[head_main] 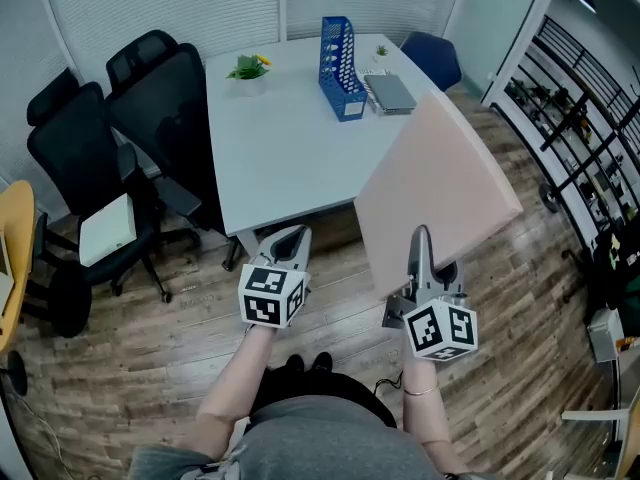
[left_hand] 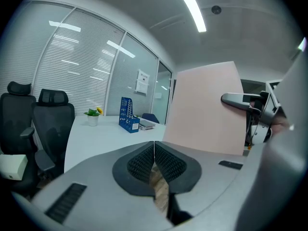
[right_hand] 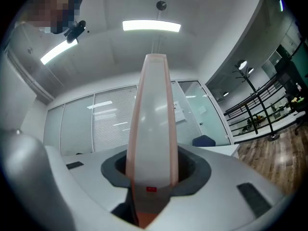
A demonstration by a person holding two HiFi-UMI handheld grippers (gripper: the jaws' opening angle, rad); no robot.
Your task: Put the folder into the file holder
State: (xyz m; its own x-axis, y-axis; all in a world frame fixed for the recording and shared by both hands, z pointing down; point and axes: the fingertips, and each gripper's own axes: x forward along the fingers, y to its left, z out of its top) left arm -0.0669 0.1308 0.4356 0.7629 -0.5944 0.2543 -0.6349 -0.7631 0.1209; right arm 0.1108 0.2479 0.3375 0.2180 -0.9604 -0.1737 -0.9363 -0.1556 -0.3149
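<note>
My right gripper (head_main: 423, 253) is shut on a thick pink folder (head_main: 436, 183), which stands tilted in the air at the table's near right corner. In the right gripper view the folder (right_hand: 152, 129) runs up edge-on between the jaws, filling the gap. A blue file holder (head_main: 341, 55) stands upright at the far side of the white table (head_main: 270, 148); it shows small in the left gripper view too, the file holder (left_hand: 127, 114). My left gripper (head_main: 288, 245) hangs below the table's near edge, jaws shut with nothing between them; from its view the pink folder (left_hand: 207, 112) is to the right.
A small potted plant (head_main: 248, 71) sits at the table's far left. A grey notebook stack (head_main: 390, 93) lies right of the file holder. Two black office chairs (head_main: 150, 118) stand at the left, a blue chair (head_main: 432, 58) at the far right. Black railing (head_main: 575, 98) lines the right side.
</note>
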